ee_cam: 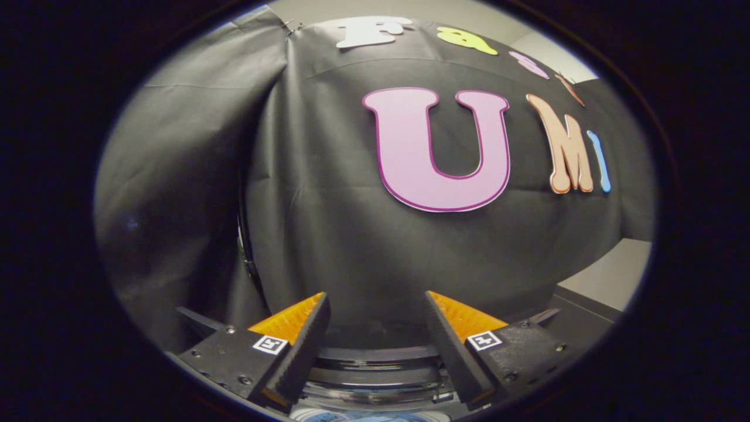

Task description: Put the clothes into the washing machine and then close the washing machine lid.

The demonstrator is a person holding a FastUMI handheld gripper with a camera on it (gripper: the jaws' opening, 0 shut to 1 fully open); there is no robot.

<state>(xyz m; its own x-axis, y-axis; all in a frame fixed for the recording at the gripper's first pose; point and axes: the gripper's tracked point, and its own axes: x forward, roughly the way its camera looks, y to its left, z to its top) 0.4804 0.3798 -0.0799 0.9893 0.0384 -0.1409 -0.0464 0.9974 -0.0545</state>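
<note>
Hovering with the hand-held gripper (375, 328) released, fingers spread and holding nothing, above the washing machine (375, 375).

Risk, as I judge it: no clothes are gripped, and a blind descent could knock the fingers against the machine's round rim just below and between them. The gripper points level at the booth wall (328, 234), angled well above the machine; I cannot tell where the clothes lie.
</note>
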